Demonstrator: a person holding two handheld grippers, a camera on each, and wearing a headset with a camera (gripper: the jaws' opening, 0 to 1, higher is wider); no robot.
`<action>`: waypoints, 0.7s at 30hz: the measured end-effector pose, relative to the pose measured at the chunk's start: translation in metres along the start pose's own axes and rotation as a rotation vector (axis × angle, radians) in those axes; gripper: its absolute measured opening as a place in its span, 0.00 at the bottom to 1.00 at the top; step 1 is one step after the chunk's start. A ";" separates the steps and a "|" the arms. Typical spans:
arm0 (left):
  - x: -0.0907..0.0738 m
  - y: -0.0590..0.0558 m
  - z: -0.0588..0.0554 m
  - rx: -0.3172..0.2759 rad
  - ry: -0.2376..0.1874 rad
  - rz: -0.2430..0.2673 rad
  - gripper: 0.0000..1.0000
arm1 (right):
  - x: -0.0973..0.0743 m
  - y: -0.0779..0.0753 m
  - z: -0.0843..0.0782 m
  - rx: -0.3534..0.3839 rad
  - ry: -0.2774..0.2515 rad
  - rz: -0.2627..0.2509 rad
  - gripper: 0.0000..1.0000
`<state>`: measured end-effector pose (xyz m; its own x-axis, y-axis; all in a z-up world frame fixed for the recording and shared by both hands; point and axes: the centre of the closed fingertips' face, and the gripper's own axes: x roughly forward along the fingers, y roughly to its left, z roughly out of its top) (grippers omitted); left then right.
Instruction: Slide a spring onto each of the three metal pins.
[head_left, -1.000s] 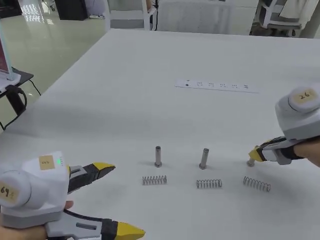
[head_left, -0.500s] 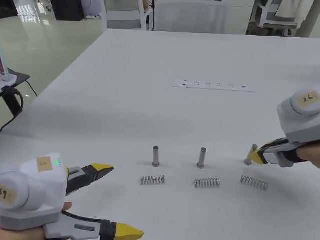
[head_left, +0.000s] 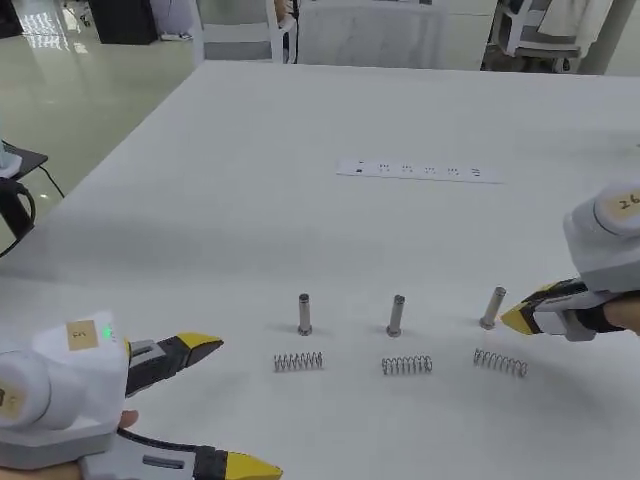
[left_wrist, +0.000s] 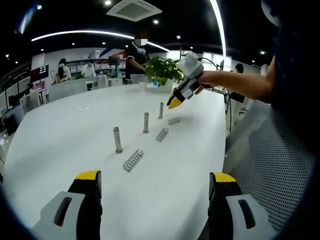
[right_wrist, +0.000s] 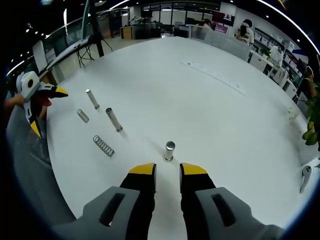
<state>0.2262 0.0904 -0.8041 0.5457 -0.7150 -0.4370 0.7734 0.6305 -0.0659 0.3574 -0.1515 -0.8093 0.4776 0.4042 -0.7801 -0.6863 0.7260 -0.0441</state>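
Three metal pins stand in a row on the white table: left pin (head_left: 304, 313), middle pin (head_left: 396, 315), right pin (head_left: 492, 307). In front of each lies a spring: left spring (head_left: 298, 361), middle spring (head_left: 407, 366), right spring (head_left: 499, 363). My right gripper (head_left: 515, 319) hovers just right of the right pin. In the right gripper view, the right gripper (right_wrist: 167, 170) has its jaws a narrow gap apart, holding nothing, with the right pin (right_wrist: 169, 151) just beyond the tips. My left gripper (head_left: 230, 405) is wide open at the near left, well short of the left spring (left_wrist: 133, 160).
A white power strip (head_left: 417, 172) lies flat farther back on the table (head_left: 250, 200). The table's left edge runs diagonally past a shiny floor. Chairs stand beyond the far edge. A person's sleeve fills the right of the left gripper view.
My right gripper has drawn back to the right off the right pin, which now stands free. The left gripper has stayed about where it was. The head camera has shifted.
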 end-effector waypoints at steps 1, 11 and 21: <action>0.000 0.000 0.000 0.000 0.000 0.000 0.86 | -0.001 0.000 0.000 -0.001 -0.001 0.000 0.17; 0.001 -0.001 -0.001 0.000 0.006 -0.004 0.85 | -0.007 0.010 -0.010 -0.029 0.008 0.047 0.20; 0.000 -0.001 -0.002 -0.003 0.008 -0.002 0.85 | -0.006 0.021 -0.025 -0.063 0.042 0.103 0.23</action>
<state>0.2252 0.0904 -0.8055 0.5419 -0.7137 -0.4439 0.7733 0.6303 -0.0693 0.3259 -0.1527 -0.8215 0.3801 0.4505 -0.8078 -0.7646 0.6445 -0.0003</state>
